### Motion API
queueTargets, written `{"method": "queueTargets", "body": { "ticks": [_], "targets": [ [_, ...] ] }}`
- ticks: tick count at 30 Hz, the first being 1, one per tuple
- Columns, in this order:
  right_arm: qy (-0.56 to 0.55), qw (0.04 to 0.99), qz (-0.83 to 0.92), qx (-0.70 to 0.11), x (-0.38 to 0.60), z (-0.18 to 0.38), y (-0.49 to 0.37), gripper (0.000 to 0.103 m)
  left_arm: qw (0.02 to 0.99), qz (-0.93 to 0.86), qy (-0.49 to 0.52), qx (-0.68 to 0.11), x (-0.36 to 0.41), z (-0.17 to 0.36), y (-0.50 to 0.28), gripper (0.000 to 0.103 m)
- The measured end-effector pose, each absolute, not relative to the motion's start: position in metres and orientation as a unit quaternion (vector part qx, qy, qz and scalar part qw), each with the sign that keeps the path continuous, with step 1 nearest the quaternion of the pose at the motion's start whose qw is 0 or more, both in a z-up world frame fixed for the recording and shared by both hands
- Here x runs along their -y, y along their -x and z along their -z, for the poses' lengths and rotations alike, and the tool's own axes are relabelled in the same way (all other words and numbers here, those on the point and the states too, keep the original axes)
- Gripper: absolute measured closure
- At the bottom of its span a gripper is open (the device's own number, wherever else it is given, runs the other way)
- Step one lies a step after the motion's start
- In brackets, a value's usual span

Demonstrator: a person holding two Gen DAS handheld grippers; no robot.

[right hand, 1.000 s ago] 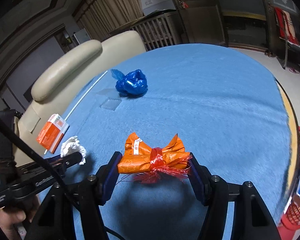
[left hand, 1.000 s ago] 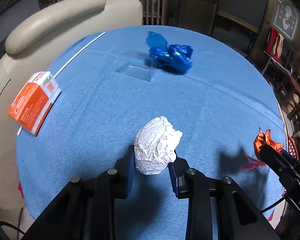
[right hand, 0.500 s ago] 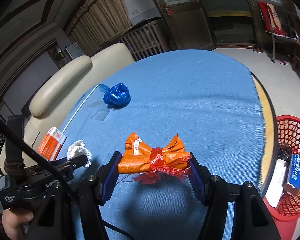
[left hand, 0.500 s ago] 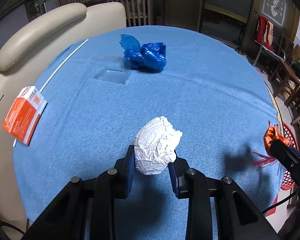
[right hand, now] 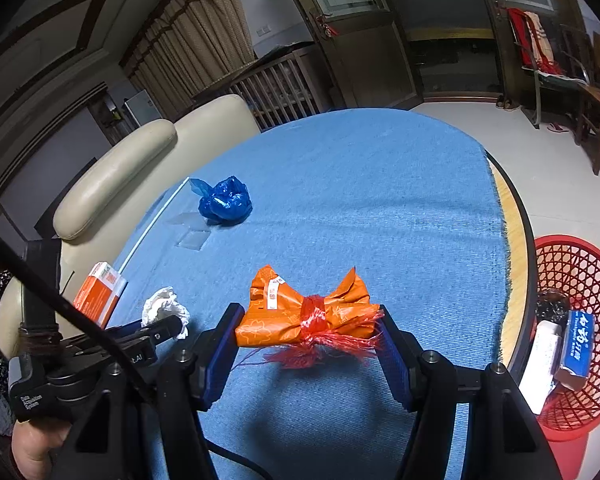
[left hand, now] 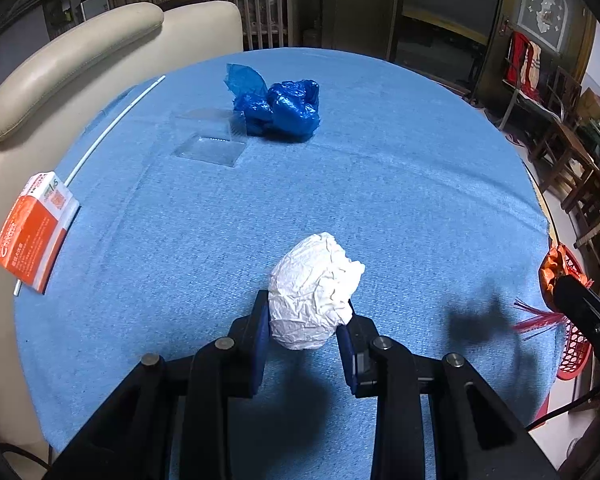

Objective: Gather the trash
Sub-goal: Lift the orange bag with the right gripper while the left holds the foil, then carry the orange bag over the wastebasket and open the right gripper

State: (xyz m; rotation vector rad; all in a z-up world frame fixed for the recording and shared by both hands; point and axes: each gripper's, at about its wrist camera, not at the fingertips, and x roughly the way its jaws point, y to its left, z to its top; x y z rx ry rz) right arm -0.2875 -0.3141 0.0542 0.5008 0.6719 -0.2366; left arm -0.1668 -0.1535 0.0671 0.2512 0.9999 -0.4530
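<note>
Left tongs [left hand: 306, 322] pinch a crumpled white paper ball [left hand: 314, 290] across its middle, lifted clear of the blue surface [left hand: 380, 208]; its shadow falls below

Right tongs [right hand: 308, 340] clamp an orange wrapper bundle [right hand: 304, 312] end to end, tied at the waist with red string; red basket [right hand: 572, 280] sits on the floor just past the surface edge, boxes already inside

Handling, judged: both look very light and soft, crushable, nothing fragile. Paper gives under the pads, so a mid-body squeeze holds. Wrapper looks glossy, likely slippery; the tied waist seems the firmer spot

On the surface, not yet collected: blue plastic bag [left hand: 280, 110], clear plastic piece [left hand: 212, 148], orange carton [left hand: 32, 228], white straw [left hand: 112, 128]
</note>
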Motion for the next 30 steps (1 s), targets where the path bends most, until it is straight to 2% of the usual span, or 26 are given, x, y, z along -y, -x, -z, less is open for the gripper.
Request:
{"method": "queueTargets", "body": {
  "ticks": [16,30],
  "targets": [
    [-0.248,0.903,0.148,-0.317,0.334,-0.059,0.312,0.036,0.839,0.246,-0.124,-0.47,0.178,-0.072,0.175,0.07],
    [-0.281,0.888,0.229,-0.282,0.392,-0.061,0.383,0.036,0.836,0.285,-0.157,-0.443,0.218,-0.087,0.203,0.07]
  ]
}}
